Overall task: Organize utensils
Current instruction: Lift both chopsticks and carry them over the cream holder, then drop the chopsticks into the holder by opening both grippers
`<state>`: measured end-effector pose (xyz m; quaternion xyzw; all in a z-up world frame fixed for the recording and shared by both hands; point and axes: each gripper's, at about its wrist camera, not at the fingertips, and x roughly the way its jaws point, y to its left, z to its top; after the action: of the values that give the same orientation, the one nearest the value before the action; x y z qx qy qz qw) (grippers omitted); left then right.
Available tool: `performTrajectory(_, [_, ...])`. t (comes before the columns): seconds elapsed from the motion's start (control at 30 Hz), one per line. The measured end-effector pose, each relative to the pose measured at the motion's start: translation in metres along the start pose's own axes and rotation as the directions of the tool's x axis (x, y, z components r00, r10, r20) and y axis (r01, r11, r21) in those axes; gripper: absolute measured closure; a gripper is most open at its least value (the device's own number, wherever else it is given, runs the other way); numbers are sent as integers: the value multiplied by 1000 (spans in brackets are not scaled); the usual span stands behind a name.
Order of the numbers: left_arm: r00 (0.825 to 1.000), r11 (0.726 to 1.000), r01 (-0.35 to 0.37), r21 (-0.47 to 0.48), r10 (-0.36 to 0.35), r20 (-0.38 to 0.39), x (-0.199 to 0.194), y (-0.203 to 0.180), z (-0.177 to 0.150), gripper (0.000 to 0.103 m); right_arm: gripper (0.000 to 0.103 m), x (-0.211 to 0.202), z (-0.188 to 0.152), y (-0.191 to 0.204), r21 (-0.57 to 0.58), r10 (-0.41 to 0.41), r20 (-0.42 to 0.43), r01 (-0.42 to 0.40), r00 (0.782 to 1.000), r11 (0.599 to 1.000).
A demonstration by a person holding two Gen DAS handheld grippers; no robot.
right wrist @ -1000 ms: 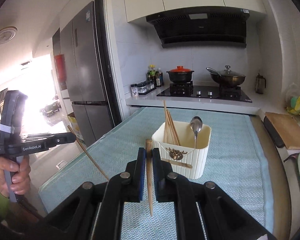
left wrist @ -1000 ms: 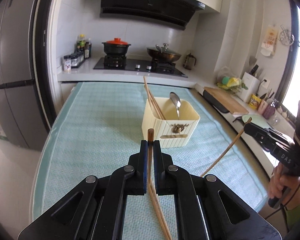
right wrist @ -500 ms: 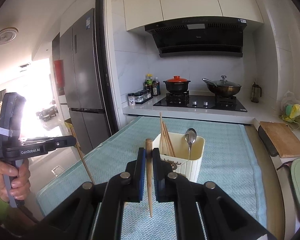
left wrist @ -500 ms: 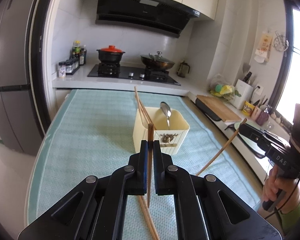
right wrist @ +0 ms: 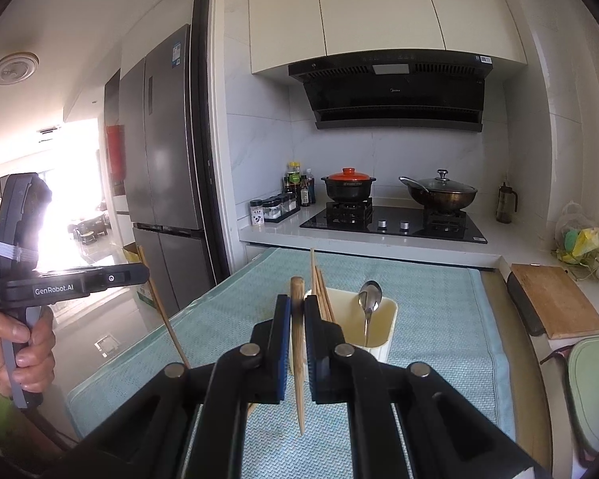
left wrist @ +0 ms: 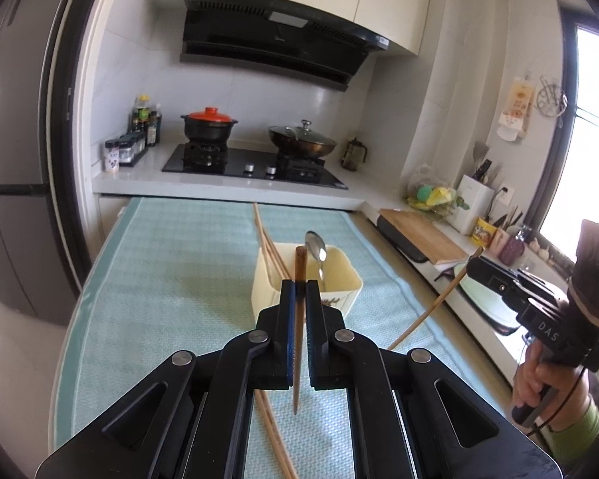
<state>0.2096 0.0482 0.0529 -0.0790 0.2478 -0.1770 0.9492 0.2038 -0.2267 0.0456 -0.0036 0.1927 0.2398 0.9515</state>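
In the left wrist view, my left gripper (left wrist: 299,285) is shut on a dark wooden chopstick (left wrist: 300,257) that hangs upright, its tip above the mat. Just beyond it stands a cream utensil box (left wrist: 345,279) with a spoon (left wrist: 315,244) and chopsticks (left wrist: 265,235) inside. Two loose chopsticks (left wrist: 275,443) lie on the mat under the gripper. In the right wrist view, my right gripper (right wrist: 297,301) is shut on a pale chopstick (right wrist: 296,285), held upright short of the box (right wrist: 383,321). Each gripper shows at the edge of the other's view, chopstick slanting down.
A teal mat (left wrist: 159,299) covers the table. Behind it runs a counter with a hob, a red-lidded pot (left wrist: 209,123) and a wok. A cutting board (right wrist: 555,303) and a green tray (right wrist: 591,391) lie on the right; a fridge (right wrist: 163,167) stands on the left.
Both grippers have risen with their chopsticks. The left chopstick's tip has lifted clear of the loose pair on the mat. Both views now tilt up a little.
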Motion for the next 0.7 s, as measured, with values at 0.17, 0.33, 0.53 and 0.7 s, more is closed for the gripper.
performTrajectory(0.17, [999,1000,12,1,-12,32,4,-3,25,101,96,4,18,-8,-6,-14,15,14,1000,1000])
performTrajectory(0.33, [995,1000,22,-12,-21,95,7,-5,58,100,96,9,46,-17,-13,-38,66,39,997,999])
performTrajectory(0.53, [980,1000,-19,3,18,197,27,-14,96,101,96,29,88,-30,-19,-80,147,84,986,996])
performTrajectory(0.7, [985,999,-41,-9,42,167,76,-13,104,101,96,74,94,-43,-28,-94,104,98,990,995])
